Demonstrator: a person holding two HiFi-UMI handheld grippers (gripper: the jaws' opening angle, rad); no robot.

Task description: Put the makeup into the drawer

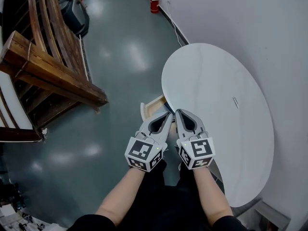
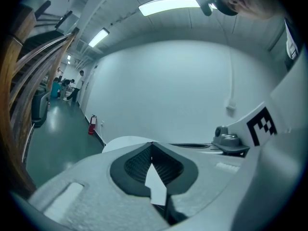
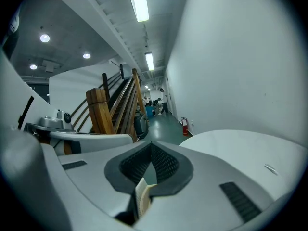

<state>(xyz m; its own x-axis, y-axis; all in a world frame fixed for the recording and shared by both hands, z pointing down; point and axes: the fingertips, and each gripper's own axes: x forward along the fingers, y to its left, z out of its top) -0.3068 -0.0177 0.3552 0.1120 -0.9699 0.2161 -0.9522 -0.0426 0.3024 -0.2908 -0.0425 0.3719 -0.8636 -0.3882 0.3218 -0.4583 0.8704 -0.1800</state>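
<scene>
Collision is threatening: left tool (image 1: 168,114) and right tool (image 1: 179,112), both closed on nothing, are hovering near the open drawer (image 1: 155,106) at the bench (image 1: 207,76) edge. Thin item (image 1: 235,101), possibly the makeup, is lying flat toward the wall-side edge, likely resisting pinching.

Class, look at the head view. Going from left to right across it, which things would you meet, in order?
wooden staircase → left gripper → right gripper → small thin item lying on the round white table
</scene>
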